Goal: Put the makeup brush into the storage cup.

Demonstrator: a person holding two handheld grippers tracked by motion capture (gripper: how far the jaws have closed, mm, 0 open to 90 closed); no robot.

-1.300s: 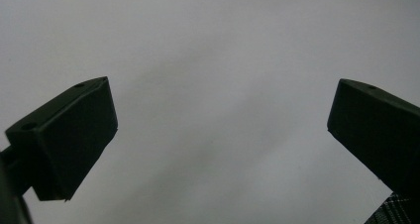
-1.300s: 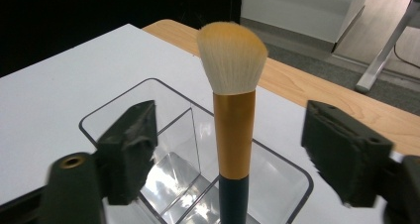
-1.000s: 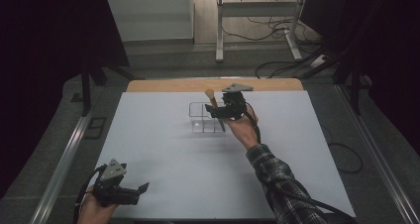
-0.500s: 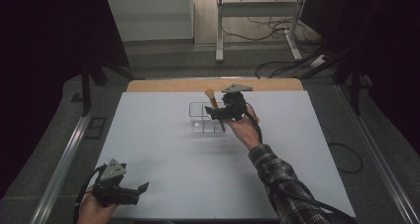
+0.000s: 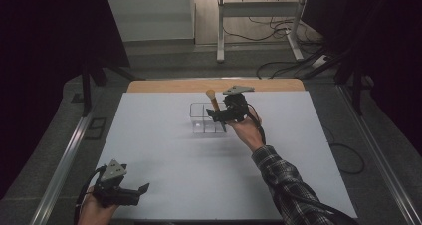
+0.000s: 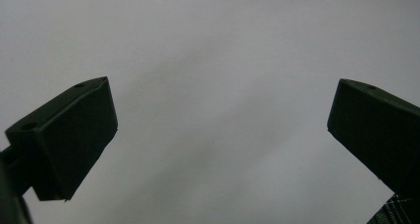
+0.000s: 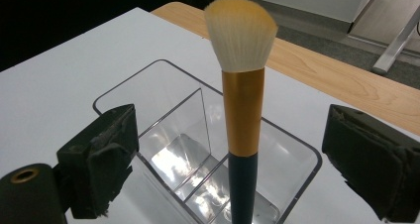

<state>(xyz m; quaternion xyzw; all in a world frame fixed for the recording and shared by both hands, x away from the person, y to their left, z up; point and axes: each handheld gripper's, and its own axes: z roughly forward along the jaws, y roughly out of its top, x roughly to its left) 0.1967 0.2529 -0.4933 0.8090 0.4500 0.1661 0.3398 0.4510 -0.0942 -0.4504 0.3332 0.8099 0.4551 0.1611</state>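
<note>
Two grippers: left (image 5: 142,189) lower left, jaws wide, empty; right (image 5: 213,114) at centre, jaws just opened, clear of brush (image 7: 242,110).
Surface: white table (image 5: 164,150), organiser (image 7: 163,105) upper centre.
Room: dark.

Room was dim, dark borders around the high view; white table surface (image 5: 199,175) was the brightest area, evenly lit from above, shadows faint. Left gripper view was soft and grey, low contrast. Right gripper view was sharp on the brush (image 7: 242,100), glare inside the clear organizer (image 7: 173,159).
</note>
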